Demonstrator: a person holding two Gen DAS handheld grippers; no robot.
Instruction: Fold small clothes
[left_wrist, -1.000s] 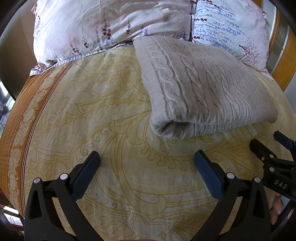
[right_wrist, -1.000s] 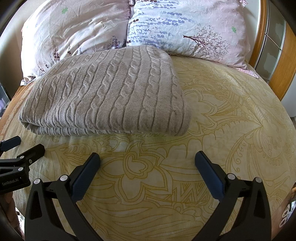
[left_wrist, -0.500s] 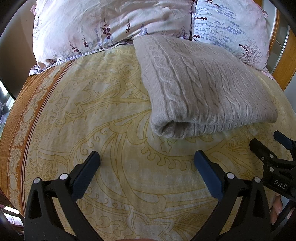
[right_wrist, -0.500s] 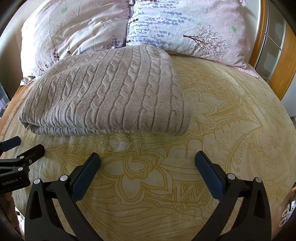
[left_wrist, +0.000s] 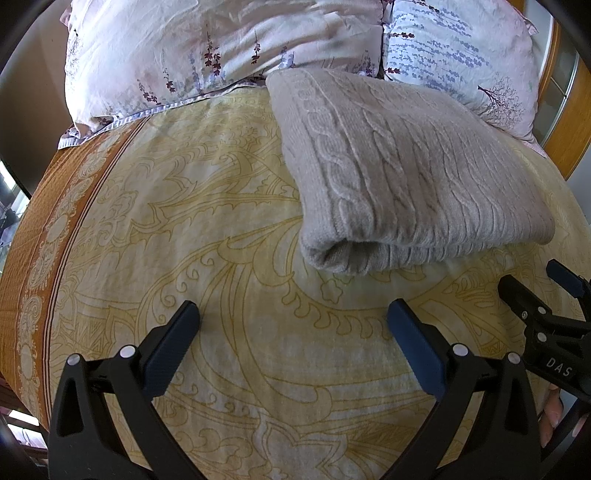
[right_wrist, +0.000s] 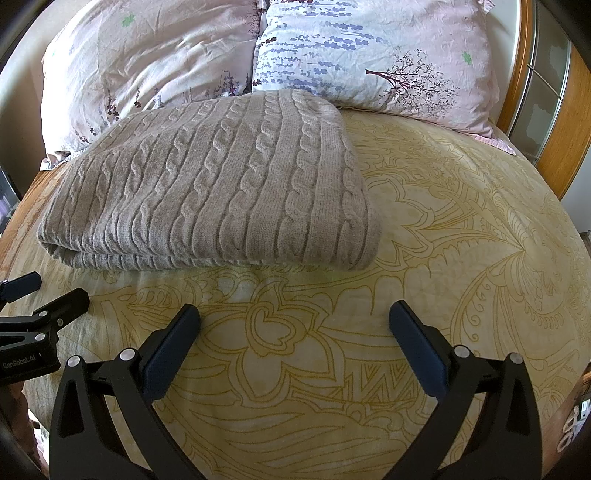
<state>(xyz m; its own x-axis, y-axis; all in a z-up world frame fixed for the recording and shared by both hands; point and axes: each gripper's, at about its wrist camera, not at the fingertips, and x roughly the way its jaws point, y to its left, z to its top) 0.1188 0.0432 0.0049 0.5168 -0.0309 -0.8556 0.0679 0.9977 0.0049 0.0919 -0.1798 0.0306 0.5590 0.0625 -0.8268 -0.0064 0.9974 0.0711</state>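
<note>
A beige cable-knit pattern is shown on the sweater (right_wrist: 207, 184). Yellow ornamental scrollwork is printed on the cream bedspread (right_wrist: 461, 258). Purple floral sprigs are carried by pale pink pillows (right_wrist: 369, 51), upper frame.

We find nothing changed across the second: the folded sweater (right_wrist: 210, 184) lies where it lay on the bed (right_wrist: 461, 258), and we have moved neither hand-held gripper, left (left_wrist: 293, 345) or right (right_wrist: 294, 345).
</note>
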